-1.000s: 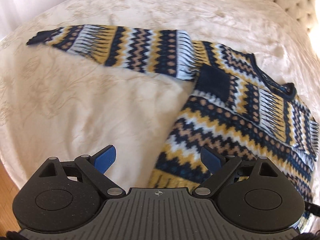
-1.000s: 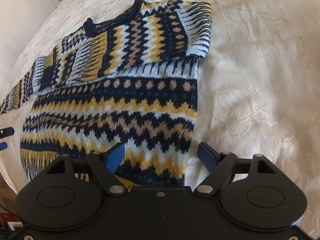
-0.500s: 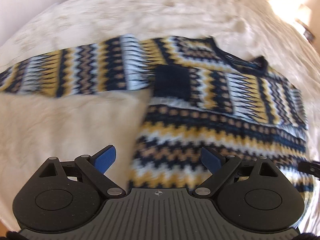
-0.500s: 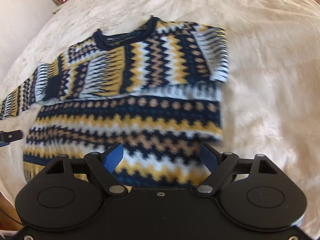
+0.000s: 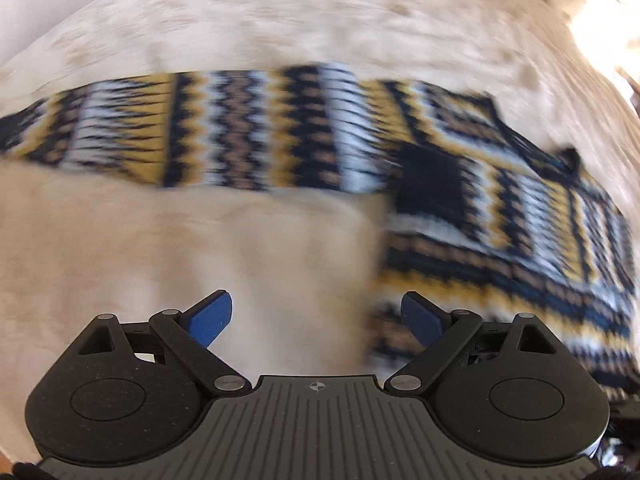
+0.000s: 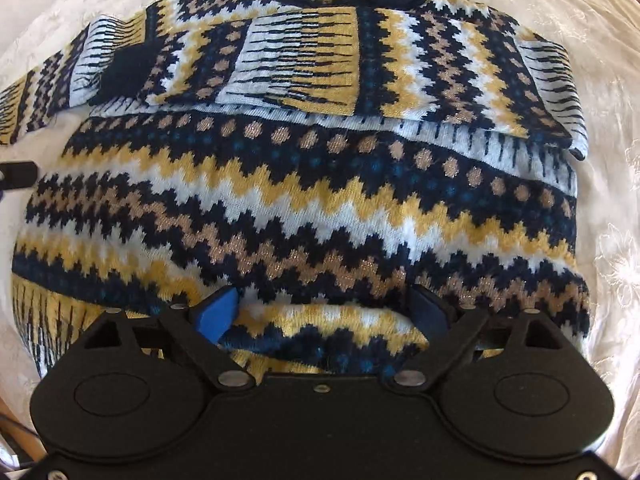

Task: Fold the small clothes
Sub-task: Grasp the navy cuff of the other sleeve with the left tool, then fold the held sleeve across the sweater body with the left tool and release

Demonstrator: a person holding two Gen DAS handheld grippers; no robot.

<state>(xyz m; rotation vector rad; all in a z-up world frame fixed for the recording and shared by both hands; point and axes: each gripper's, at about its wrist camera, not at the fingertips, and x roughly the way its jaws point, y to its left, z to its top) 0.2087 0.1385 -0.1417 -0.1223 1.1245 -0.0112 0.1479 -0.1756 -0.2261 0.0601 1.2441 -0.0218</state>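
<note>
Patterned sweater (image 6: 304, 184) spread face-up on a cream bedspread (image 6: 608, 80), collar toward twelve o'clock in the right wrist view. The sleeve on the three o'clock side (image 6: 552, 92) is already folded across the chest. The other sleeve (image 5: 200, 128) lies stretched out flat toward nine o'clock in the left wrist view, which is blurred. Judged step: the second sleeve fold, not yet begun, with neither claw holding cloth.

Left claw (image 5: 316, 318): jaws wide apart and empty. Bare bedspread (image 5: 180, 240) shows between the blue pads; the sweater's side edge lies just beside the pad at three o'clock (image 5: 420, 316), and contact cannot be told through the blur. The outstretched sleeve lies well up at twelve o'clock from the claw.

Right claw (image 6: 324, 312): jaws opening, now near their widest, above the lower body of the sweater close to the hem. Knit shows between the pads, but they do not press on it. A dark tip of the left claw (image 6: 18, 174) shows at nine o'clock, beside the sweater's edge.

Next move, as a judgement: the left claw must reach the outstretched sleeve, close on it near the cuff, and carry it across the chest, while the right claw steadies the body so the knit does not drag or bunch.
</note>
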